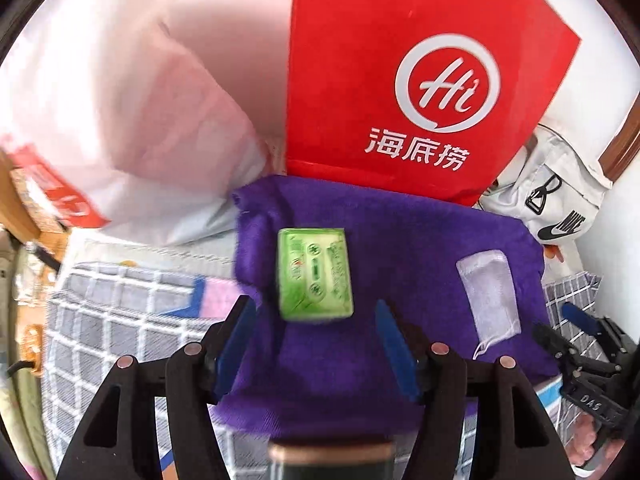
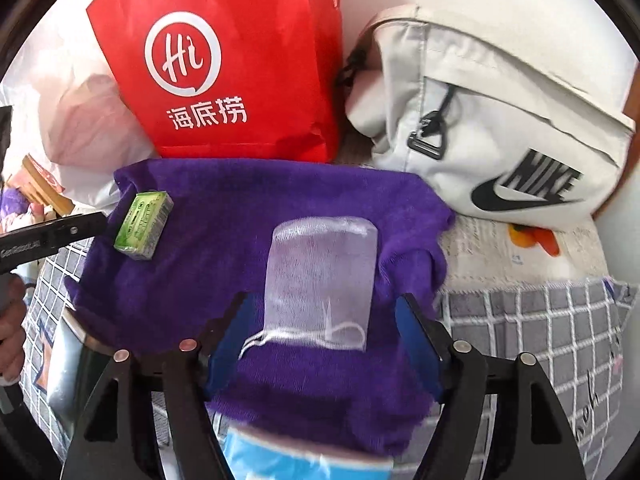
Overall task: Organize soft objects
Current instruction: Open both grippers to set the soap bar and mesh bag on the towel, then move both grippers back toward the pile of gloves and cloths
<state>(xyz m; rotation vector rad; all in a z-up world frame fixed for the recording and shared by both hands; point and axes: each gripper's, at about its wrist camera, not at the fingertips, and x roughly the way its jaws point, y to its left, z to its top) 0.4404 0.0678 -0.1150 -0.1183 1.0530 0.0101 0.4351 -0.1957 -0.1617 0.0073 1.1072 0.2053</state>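
A purple towel (image 1: pixel 400 240) (image 2: pixel 240 200) lies spread on a checked bed cover. On it rest a small green tissue pack (image 1: pixel 316 272) (image 2: pixel 144 226) and a translucent white mesh drawstring pouch (image 1: pixel 488 292) (image 2: pixel 320 272). My left gripper (image 1: pixel 314 312) is open over the towel, its blue pads wide apart, with the green pack just beyond the tips. My right gripper (image 2: pixel 324 300) is open too; its pads stand on either side of the pouch's lower end without pressing it. The right gripper's body (image 1: pixel 580 340) shows at the right edge of the left wrist view.
A red paper bag (image 1: pixel 400 60) (image 2: pixel 240 60) stands behind the towel. Beside it sit a white backpack (image 2: pixel 500 120) on the right and a white plastic bag (image 1: pixel 120 100) on the left. Grey checked bedding (image 2: pixel 540 320) surrounds the towel. A hand (image 2: pixel 12 320) is at the left edge.
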